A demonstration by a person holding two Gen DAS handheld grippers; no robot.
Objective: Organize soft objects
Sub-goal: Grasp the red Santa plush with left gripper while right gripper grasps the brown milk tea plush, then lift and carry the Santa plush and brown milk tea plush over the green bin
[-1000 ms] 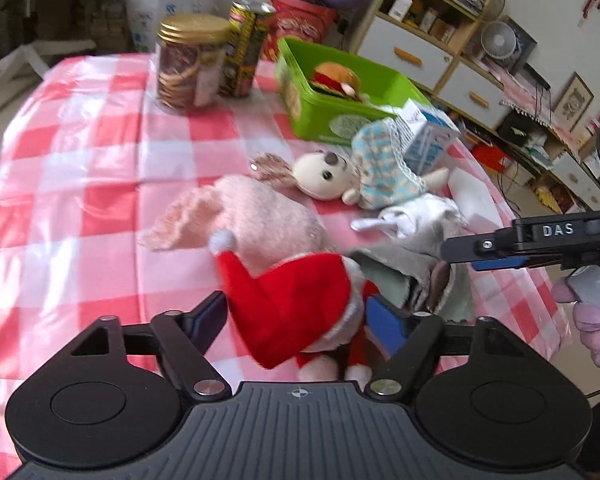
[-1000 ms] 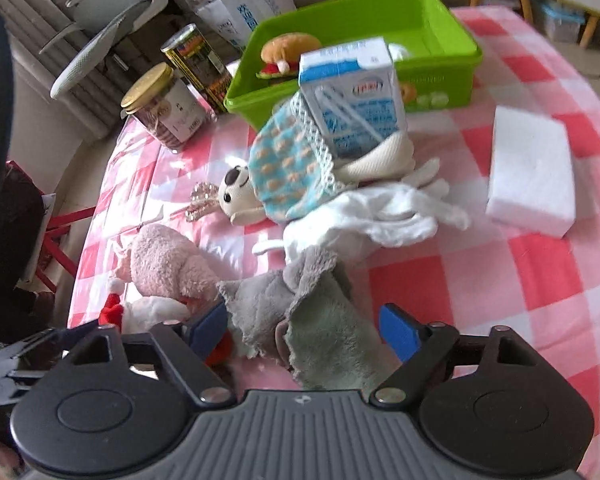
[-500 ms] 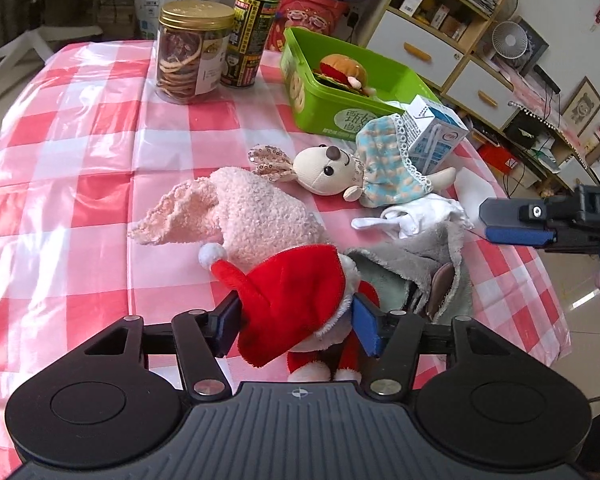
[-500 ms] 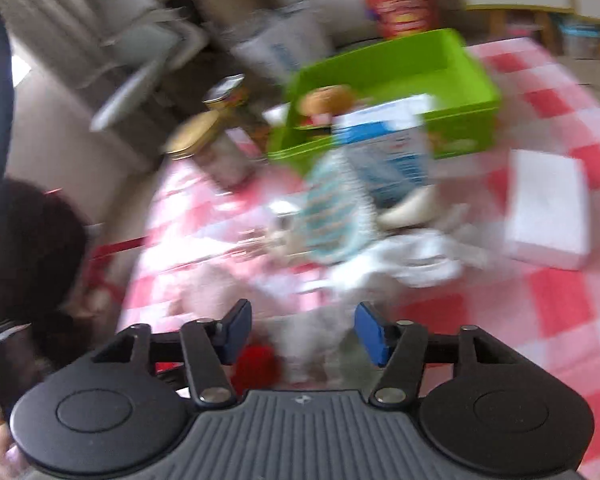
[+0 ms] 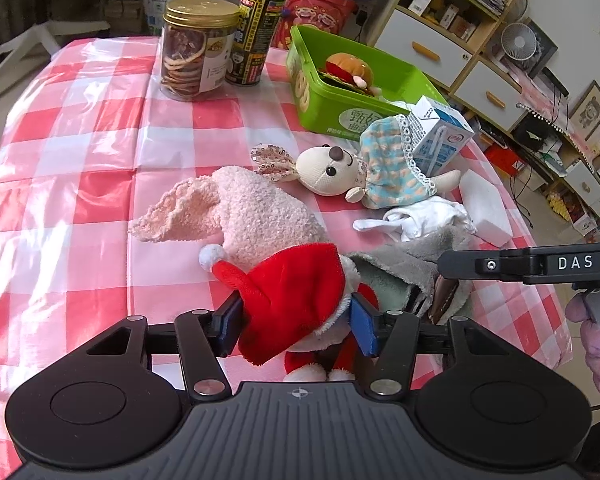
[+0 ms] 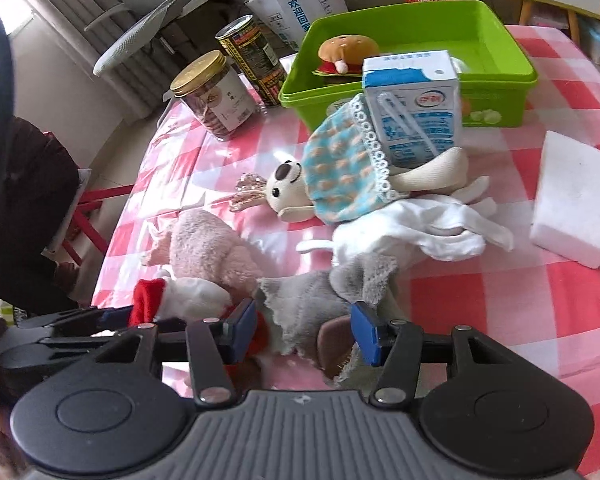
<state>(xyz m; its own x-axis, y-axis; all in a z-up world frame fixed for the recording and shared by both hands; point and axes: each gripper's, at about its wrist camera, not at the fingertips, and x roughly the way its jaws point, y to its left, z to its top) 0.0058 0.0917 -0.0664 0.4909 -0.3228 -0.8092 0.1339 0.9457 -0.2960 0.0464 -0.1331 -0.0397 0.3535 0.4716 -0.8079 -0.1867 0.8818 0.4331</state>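
Observation:
My left gripper (image 5: 296, 322) is shut on the Santa plush (image 5: 296, 300) with its red hat, near the table's front edge. My right gripper (image 6: 304, 330) is shut on the grey towel (image 6: 312, 304), beside the Santa plush (image 6: 180, 298). A pink fluffy sock (image 5: 240, 208) lies behind the plush. A cream bunny doll (image 5: 364, 168) in a blue dress and a white cloth (image 5: 420, 216) lie further right. A green bin (image 5: 352, 92) holds a burger plush (image 5: 346, 70).
A milk carton (image 5: 436, 136) leans by the bunny, a white foam block (image 5: 484, 208) lies at the right edge. A cookie jar (image 5: 196, 48) and a tall can (image 5: 254, 36) stand at the back. The table has a red checked cloth (image 5: 80, 160).
My left fingers closed in on the Santa plush from wide open. My right gripper narrowed onto the grey towel after a blurred swing.

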